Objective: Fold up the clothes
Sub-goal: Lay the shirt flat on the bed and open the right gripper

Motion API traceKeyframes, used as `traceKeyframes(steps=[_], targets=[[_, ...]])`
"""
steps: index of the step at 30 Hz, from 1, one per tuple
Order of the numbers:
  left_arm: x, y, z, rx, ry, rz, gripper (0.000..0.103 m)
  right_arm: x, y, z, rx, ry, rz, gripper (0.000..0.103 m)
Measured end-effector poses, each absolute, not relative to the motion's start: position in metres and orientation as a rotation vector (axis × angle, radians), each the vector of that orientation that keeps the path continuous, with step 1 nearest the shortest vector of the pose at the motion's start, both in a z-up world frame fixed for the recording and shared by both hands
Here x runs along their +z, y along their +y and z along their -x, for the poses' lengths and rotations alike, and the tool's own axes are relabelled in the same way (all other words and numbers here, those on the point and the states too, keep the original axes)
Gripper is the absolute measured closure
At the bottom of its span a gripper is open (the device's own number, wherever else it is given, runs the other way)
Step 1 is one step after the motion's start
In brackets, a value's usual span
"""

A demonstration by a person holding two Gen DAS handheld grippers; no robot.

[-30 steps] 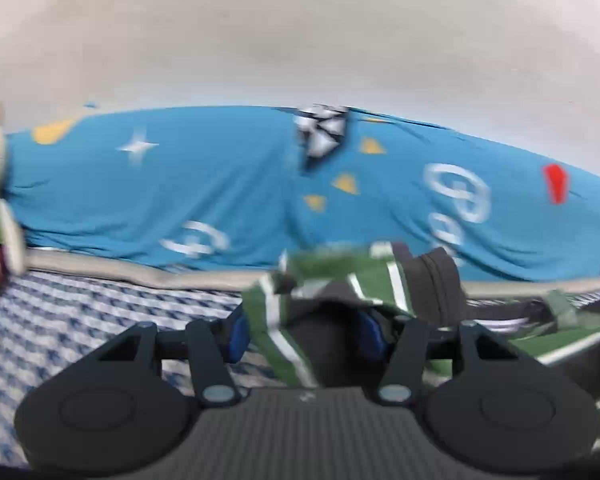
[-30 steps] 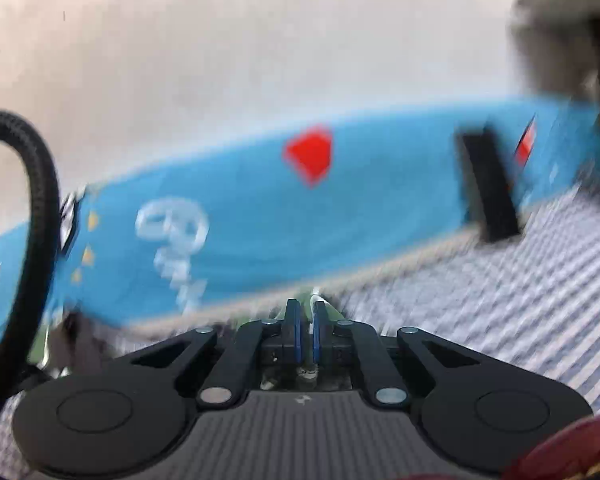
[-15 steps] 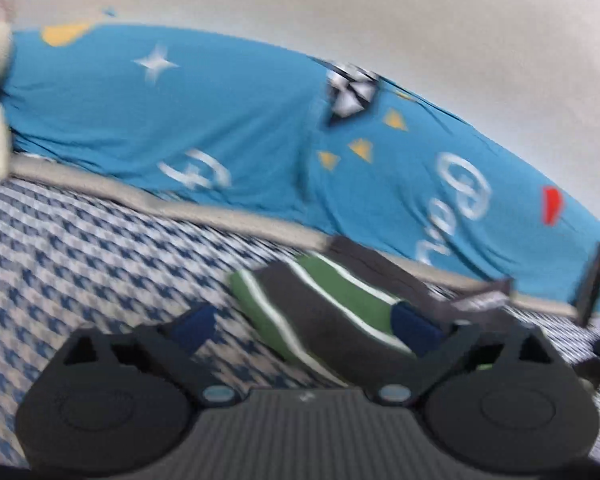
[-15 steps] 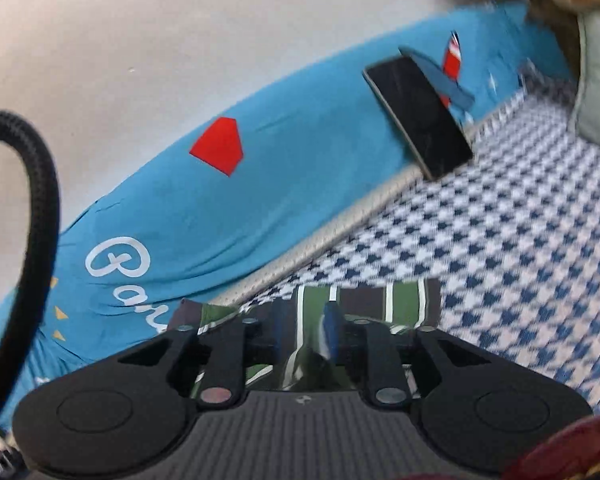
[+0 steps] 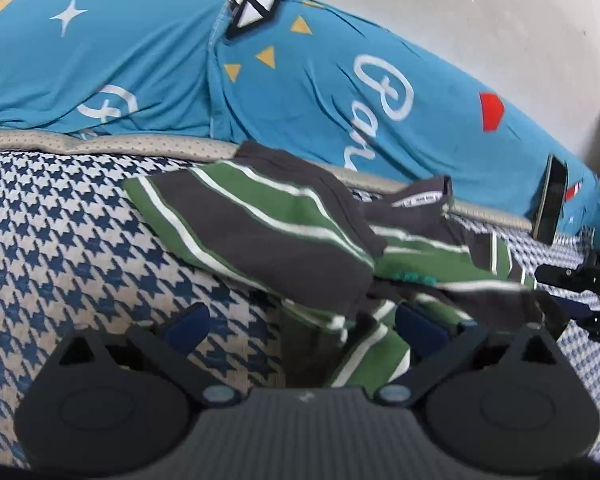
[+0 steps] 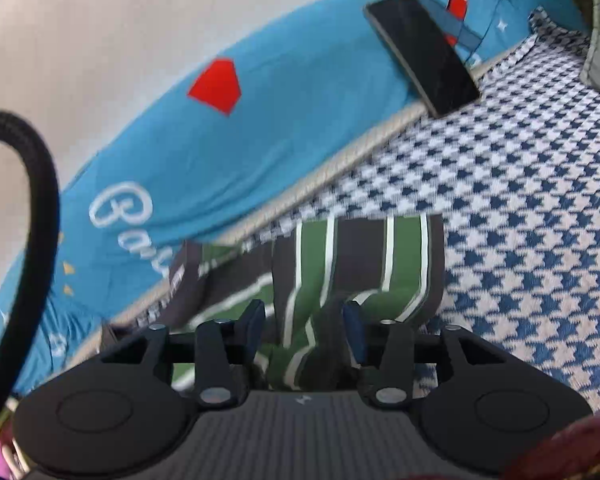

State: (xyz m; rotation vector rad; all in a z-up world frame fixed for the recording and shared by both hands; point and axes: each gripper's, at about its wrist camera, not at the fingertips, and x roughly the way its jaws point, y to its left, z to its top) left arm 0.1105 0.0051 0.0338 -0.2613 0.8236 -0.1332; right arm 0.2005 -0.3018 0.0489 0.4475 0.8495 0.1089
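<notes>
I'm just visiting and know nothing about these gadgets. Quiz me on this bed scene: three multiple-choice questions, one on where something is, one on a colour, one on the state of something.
1. Where is the dark phone?
A. Flat on the striped shirt
B. Propped against the blue fabric at the edge of the bed
C. Held between gripper fingers

2. Which colours make up the striped shirt?
A. Green, dark grey and white
B. Red and yellow
C. Plain blue

3. How does the left hand-held gripper stand?
A. Shut on the shirt
B. Shut on nothing
C. Open, with the shirt lying between its fingers

Answers:
1. B: its lower end rests by the houndstooth cover while it tilts back on the blue fabric.
2. A: green and dark grey bands with thin white lines.
3. C: its blue pads sit wide apart.
</notes>
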Motion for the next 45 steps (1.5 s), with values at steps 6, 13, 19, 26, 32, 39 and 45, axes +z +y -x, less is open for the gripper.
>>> traceKeyframes(steps=[6, 13, 19, 26, 32, 39, 45], targets=[[0.02, 0.0, -0.114, -0.102, 0.827, 0.219, 0.0, 0.045, -0.3, -0.198, 0.178, 0.902, -0.517, 0.059], [0.018, 0.008, -0.115, -0.069, 0.795, 0.246, 0.008, 0.041, -0.28, -0.197, 0.24, 0.908, -0.479, 0.058], [0.02, 0.014, -0.115, -0.045, 0.766, 0.268, 0.04, 0.04, -0.251, -0.191, 0.264, 0.877, -0.29, 0.065], [0.037, 0.03, -0.115, 0.082, 0.676, 0.222, 0.054, 0.046, -0.229, -0.183, 0.244, 0.789, -0.117, 0.088], [0.055, 0.06, -0.12, 0.197, 0.6, 0.224, 0.054, 0.075, -0.23, -0.18, 0.214, 0.589, -0.142, 0.089], [0.08, 0.101, -0.119, 0.345, 0.487, 0.232, 0.054, 0.107, -0.245, -0.174, 0.17, 0.394, -0.241, 0.088], [0.067, 0.123, -0.127, 0.421, 0.599, 0.298, 0.041, 0.096, -0.255, -0.187, 0.123, 0.502, -0.283, 0.073]])
